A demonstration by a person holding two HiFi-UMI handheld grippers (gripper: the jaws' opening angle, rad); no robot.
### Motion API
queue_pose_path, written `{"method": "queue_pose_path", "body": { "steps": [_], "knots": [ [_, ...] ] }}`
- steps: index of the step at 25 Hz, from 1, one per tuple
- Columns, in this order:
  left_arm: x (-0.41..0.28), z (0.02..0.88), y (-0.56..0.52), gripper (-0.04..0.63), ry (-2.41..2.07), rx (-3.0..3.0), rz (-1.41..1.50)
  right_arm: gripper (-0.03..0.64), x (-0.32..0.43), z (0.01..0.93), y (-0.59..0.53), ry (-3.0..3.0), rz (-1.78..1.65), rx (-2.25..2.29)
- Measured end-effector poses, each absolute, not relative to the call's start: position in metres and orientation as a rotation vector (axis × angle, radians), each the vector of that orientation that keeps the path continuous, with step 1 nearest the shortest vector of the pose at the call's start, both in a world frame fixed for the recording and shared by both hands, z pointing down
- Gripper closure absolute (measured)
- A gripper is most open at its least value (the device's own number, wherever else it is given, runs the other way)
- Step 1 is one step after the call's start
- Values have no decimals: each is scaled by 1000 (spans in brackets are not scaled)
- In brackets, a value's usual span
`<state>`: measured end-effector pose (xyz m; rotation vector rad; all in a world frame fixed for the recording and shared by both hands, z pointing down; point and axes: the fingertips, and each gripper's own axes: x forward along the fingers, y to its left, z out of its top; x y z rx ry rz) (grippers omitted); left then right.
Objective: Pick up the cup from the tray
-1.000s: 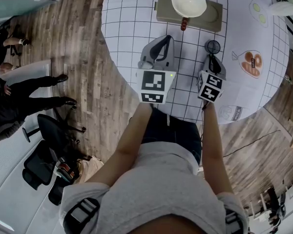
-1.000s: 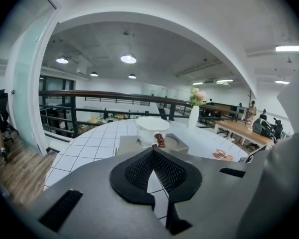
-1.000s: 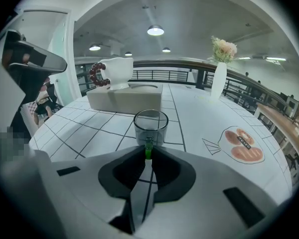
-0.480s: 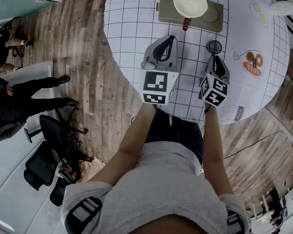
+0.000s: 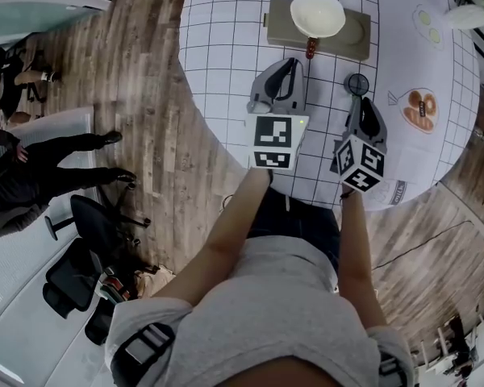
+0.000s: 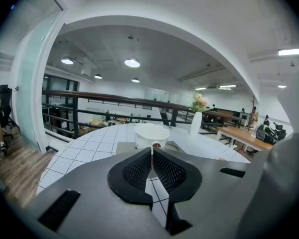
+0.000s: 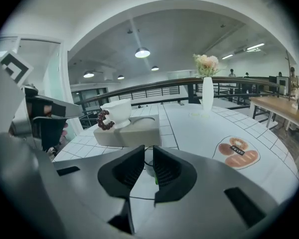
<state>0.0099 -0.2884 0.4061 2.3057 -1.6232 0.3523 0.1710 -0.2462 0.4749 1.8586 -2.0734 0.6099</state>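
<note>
Your inventory:
- cup [image 5: 317, 13]: white, glossy, glazed-looking.
- bead handle [image 5: 310, 51]: shiny dark red.
- tray [image 5: 279, 24]: matt beige, smooth.
- worktop [image 5: 226, 55]: white gridded, smooth.
- floor [image 5: 137, 71]: grained wood planks.
- Your jaws: black ribbed matt plastic; right gripper [image 7: 148, 156] pinches a see-through dark-rimmed round piece [image 5: 356, 83].

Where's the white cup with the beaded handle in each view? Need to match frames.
Head view: cup at top centre, standing on the tray.
Left gripper view: cup at the centre of the picture.
Right gripper view: cup left of centre, beaded handle on its left.
Shared landmark: the tray under the cup, seen in all three.
</note>
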Motion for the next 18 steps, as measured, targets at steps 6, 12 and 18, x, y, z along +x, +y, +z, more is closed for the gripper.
{"method": "queue_pose_path", "body": {
  "steps": [6, 12, 18],
  "knots": [
    [20, 413, -301, 479, -1612, 2303, 309, 577, 173, 472, -248, -2077, 624, 1884],
    [33, 433, -317, 421, -1620, 2311, 331, 577, 175, 470, -249, -2088, 648, 1891],
    [42, 445, -332, 411, -1692, 2327, 402, 577, 177, 472, -249, -2099, 681, 1892]
  ]
}}
